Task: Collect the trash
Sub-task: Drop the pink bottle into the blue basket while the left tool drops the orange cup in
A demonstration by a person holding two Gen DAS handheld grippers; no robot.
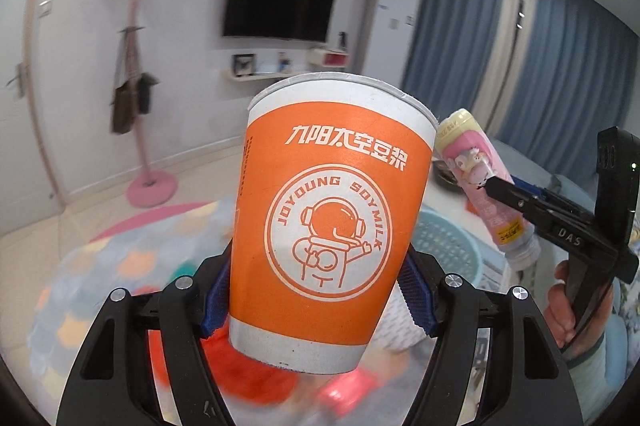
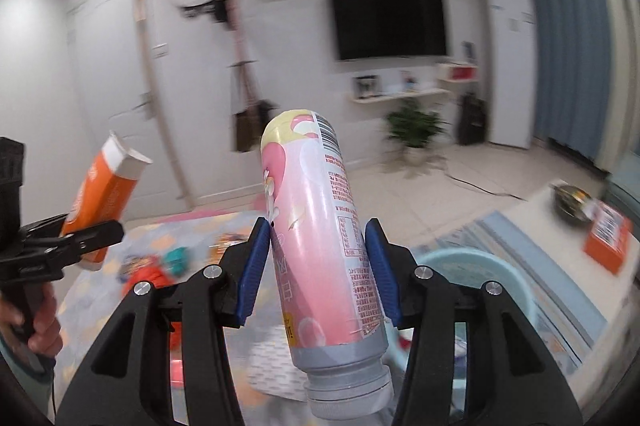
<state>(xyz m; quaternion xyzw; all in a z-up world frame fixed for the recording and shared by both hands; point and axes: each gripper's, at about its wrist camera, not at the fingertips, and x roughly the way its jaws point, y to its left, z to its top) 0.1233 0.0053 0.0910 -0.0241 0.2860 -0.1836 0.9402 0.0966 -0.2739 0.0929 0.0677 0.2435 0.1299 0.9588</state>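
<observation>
In the left wrist view, the orange paper cup (image 1: 328, 222) sits upright between the left gripper (image 1: 316, 302) fingers, whose blue pads clamp its lower wall. By my judgement it is light and thin-walled and would crush easily, so a low, gentle hold suits it.

In the right wrist view, the pink bottle (image 2: 324, 238) hangs cap-down between the right gripper (image 2: 320, 270) fingers, pinched at mid-body. It looks stiff, light and glossy, so it could slip. A pale blue basket (image 2: 480, 278) lies just beyond.
</observation>
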